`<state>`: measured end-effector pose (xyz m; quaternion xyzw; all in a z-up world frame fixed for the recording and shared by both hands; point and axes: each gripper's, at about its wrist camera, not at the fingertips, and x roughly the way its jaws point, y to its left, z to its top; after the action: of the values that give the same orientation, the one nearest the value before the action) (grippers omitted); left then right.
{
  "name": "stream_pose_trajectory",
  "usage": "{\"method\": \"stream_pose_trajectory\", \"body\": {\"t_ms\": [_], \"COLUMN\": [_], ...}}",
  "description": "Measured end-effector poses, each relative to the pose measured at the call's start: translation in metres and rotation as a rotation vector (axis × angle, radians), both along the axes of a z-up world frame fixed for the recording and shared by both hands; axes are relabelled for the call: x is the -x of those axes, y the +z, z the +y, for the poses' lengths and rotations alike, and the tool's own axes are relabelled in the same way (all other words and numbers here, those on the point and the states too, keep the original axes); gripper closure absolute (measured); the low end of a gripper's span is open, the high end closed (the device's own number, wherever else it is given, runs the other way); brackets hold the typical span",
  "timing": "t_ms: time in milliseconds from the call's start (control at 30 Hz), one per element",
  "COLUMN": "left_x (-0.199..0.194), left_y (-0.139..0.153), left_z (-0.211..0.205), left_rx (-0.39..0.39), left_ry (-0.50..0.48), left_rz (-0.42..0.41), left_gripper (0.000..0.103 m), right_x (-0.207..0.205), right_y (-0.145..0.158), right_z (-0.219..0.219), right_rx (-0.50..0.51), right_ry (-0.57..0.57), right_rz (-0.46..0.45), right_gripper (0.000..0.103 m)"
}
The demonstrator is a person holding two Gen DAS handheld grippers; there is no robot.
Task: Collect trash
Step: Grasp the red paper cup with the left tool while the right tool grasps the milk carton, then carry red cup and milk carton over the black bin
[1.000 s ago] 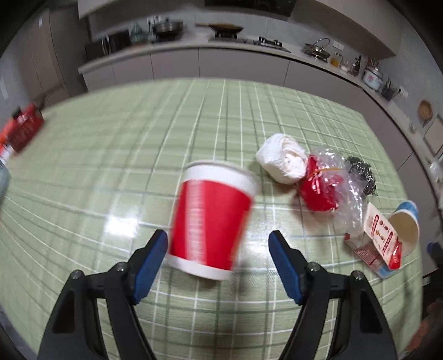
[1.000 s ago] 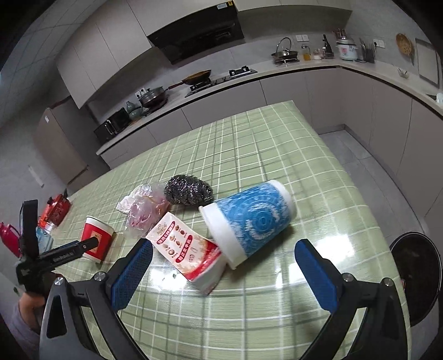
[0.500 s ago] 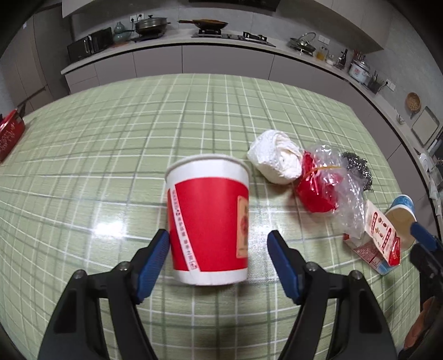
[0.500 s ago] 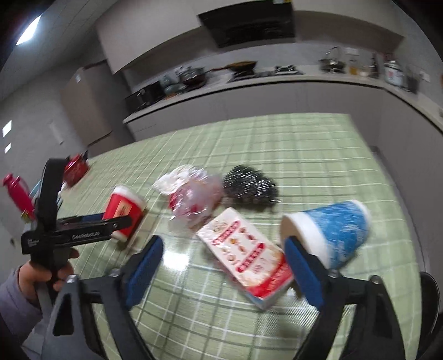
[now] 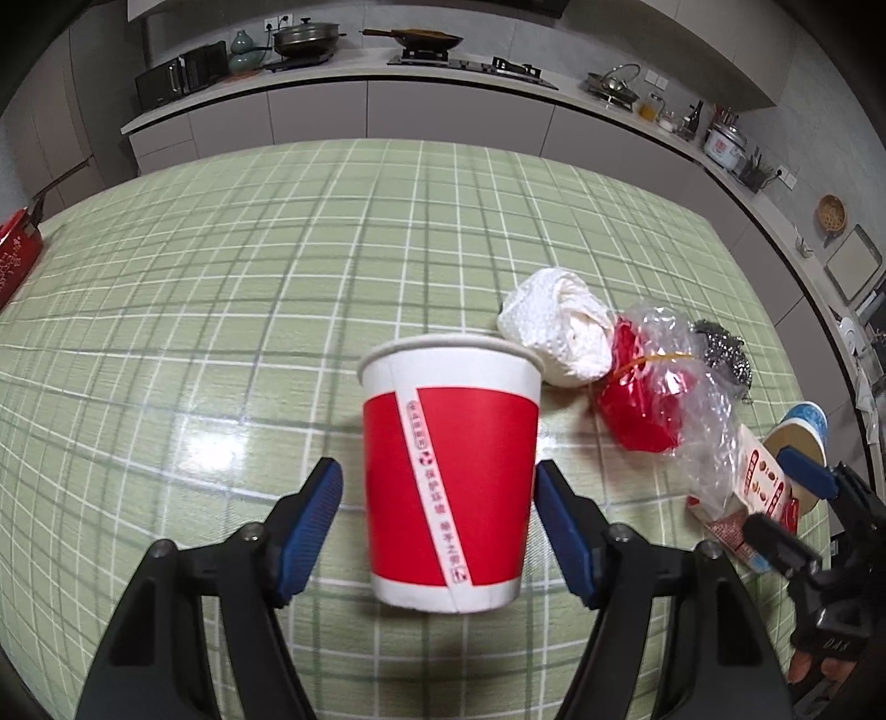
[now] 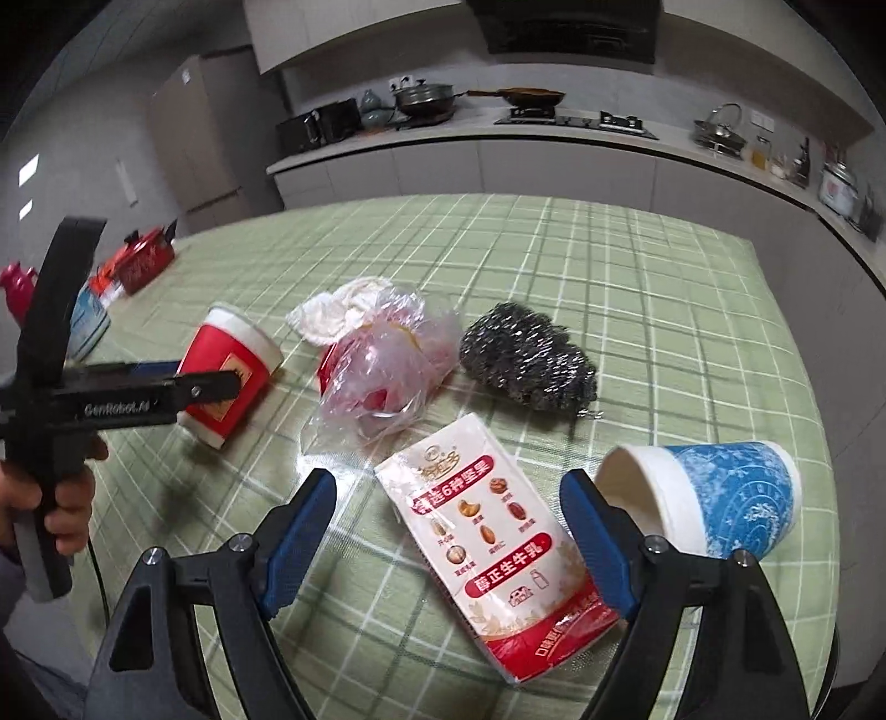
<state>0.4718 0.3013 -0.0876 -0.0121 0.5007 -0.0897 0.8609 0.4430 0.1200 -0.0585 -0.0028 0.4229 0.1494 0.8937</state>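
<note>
A red and white paper cup [image 5: 449, 471] stands between the fingers of my left gripper [image 5: 437, 526], which is open around it; the right pad is close to the cup wall and a gap shows on the left. The cup also shows in the right wrist view [image 6: 227, 376]. My right gripper [image 6: 448, 548] is open over a red and white milk carton [image 6: 493, 543] lying flat. A blue paper cup [image 6: 714, 498] lies on its side to the right of it. A clear plastic bag with red contents [image 6: 382, 365], a white tissue wad [image 5: 559, 327] and a steel scourer [image 6: 526, 360] lie behind.
The table has a green checked cloth [image 5: 277, 277]. Red items [image 6: 138, 260] sit at its far left edge. A kitchen counter with pans [image 5: 387, 50] runs along the back wall. The table's right edge [image 6: 819, 387] drops to the floor.
My left gripper has come closer around the red cup, which now looks upright and centred. My right gripper has swung left, from the blue cup to over the milk carton.
</note>
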Motion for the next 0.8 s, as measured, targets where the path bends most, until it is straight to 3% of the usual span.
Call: {"method": "stream_pose_trajectory", "body": {"t_ms": [167, 267, 300, 333, 400, 800], "left_x": [0.0, 0.0, 0.001, 0.001, 0.003, 0.055], "left_y": [-0.004, -0.003, -0.003, -0.002, -0.002, 0.011], "left_z": [-0.006, -0.007, -0.006, -0.005, -0.002, -0.003], "left_rx": [-0.002, 0.006, 0.012, 0.02, 0.036, 0.104], "left_ry": [-0.031, -0.029, -0.029, -0.026, -0.02, -0.024], "left_rz": [0.008, 0.005, 0.003, 0.003, 0.003, -0.026], "left_gripper": [0.04, 0.041, 0.042, 0.043, 0.045, 0.048], "right_x": [0.0, 0.002, 0.003, 0.003, 0.005, 0.025], "right_y": [-0.011, -0.018, -0.021, -0.024, -0.027, -0.008], "right_z": [0.007, 0.011, 0.013, 0.015, 0.016, -0.01], "right_rx": [-0.057, -0.029, -0.017, -0.01, -0.005, -0.171], "right_ry": [0.048, 0.043, 0.042, 0.044, 0.039, -0.095], "right_rz": [0.087, 0.097, 0.106, 0.114, 0.113, 0.076], "right_gripper": [0.018, 0.02, 0.029, 0.044, 0.05, 0.051]}}
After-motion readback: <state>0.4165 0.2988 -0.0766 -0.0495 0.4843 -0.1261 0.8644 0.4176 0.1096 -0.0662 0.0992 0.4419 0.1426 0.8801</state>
